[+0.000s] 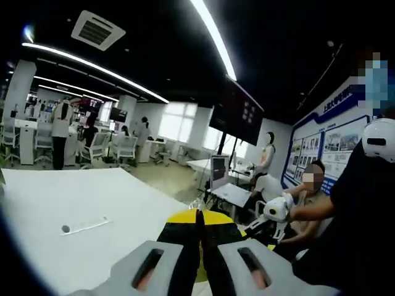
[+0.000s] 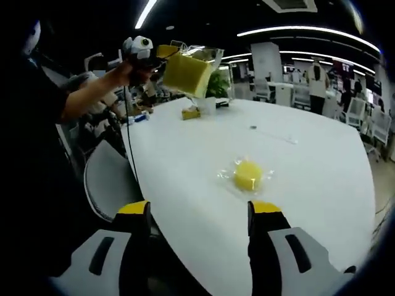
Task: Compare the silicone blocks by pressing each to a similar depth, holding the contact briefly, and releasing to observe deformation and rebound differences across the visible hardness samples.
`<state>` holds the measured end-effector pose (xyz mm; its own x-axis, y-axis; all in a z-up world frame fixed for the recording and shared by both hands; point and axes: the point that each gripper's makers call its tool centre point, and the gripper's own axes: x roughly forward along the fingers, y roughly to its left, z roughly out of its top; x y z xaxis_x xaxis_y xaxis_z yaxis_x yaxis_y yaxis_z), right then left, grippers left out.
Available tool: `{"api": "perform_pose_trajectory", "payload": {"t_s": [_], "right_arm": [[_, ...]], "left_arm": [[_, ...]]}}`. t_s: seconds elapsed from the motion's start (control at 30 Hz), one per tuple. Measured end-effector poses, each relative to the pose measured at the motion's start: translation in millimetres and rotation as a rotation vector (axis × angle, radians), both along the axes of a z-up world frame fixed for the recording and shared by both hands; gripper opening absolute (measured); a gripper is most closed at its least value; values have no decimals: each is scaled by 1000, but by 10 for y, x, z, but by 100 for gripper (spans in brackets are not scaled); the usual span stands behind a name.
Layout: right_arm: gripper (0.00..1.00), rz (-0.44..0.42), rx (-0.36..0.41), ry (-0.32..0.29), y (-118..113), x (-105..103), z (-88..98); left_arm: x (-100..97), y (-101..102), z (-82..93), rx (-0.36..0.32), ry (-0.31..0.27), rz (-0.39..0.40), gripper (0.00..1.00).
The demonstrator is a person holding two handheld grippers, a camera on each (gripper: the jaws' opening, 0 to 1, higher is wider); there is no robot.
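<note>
- Two yellow silicone blocks are in play, and the broad white oval desk (image 2: 321, 160) under them is what a press has to push against.
- Up in the air goes the big yellow cube-shaped silicone block in clear wrap (image 2: 187, 72), clamped in the left tool (image 2: 162, 58); in the left gripper view its jaws sit close together over yellow (image 1: 199, 217).
- My read: set that cube flat on the desk first, since a block held aloft gives no fair depth.
- Low and waiting, the right tool (image 2: 199, 231) stands wide and empty, short of the desk edge.
- Ahead of it, the small round yellow silicone block on crinkled clear film (image 2: 247, 174) lies mid-desk; press it straight down, hold, then lift cleanly.
</note>
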<state>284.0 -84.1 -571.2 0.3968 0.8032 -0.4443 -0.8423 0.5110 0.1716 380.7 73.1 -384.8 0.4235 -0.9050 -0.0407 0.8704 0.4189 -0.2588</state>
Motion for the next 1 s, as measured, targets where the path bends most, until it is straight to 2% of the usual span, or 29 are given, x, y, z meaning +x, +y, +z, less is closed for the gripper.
{"api": "perform_pose_trajectory", "payload": {"t_s": [0.1,0.17,0.3,0.37,0.43,0.53,0.6,0.77,0.9,1.0], "right_arm": [[58,12,33,-30,47,39,146],[59,28,75,-55,81,66,265],[58,66,138,-92,154,110,503],[57,88,173,-114,200,141,627],[54,103,213,-138,254,201,777],[51,142,316,-158,386,256,1057],[50,151,343,-172,446,311,1149],[48,175,354,-200,564,415,1223],[46,203,420,-200,706,474,1346],[47,237,489,-174,818,475,1470]], "left_arm": [[-66,-82,43,25,-32,-44,0],[-114,-141,90,6,-16,-74,0],[-168,-231,144,12,-37,-118,0],[-216,-270,141,3,-21,-154,0],[-236,-307,135,13,-23,-167,0],[-270,-348,145,23,-40,-187,0],[-295,-365,169,10,-34,-202,0],[-363,-426,243,-9,-44,-231,0],[-446,-474,290,-32,-37,-270,0],[-496,-510,311,-39,-42,-291,0]]}}
